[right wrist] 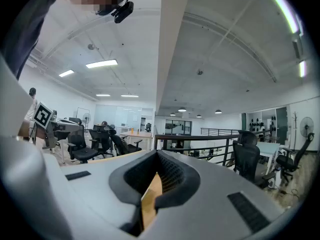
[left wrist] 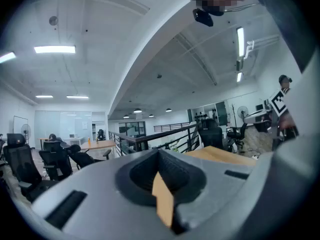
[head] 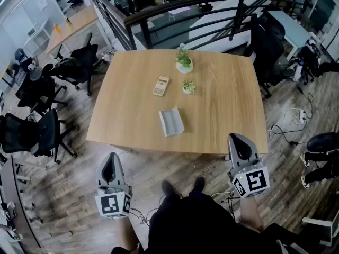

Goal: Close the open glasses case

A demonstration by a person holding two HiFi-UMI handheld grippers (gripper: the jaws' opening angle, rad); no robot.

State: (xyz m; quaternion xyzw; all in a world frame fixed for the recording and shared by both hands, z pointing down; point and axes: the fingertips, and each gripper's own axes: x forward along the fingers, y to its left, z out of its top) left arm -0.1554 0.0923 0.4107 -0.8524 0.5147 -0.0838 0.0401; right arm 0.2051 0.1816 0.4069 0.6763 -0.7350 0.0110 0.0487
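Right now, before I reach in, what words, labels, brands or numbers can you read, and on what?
No text reads legibly in any view.
calculator: keys and display too small to read.
glasses case: no print visible.
left gripper and right gripper: their marker cubes show black-and-white square patterns, no letters.

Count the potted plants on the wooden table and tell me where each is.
2. The larger plant stands near the far edge; the smaller plant sits just nearer, right of the calculator.
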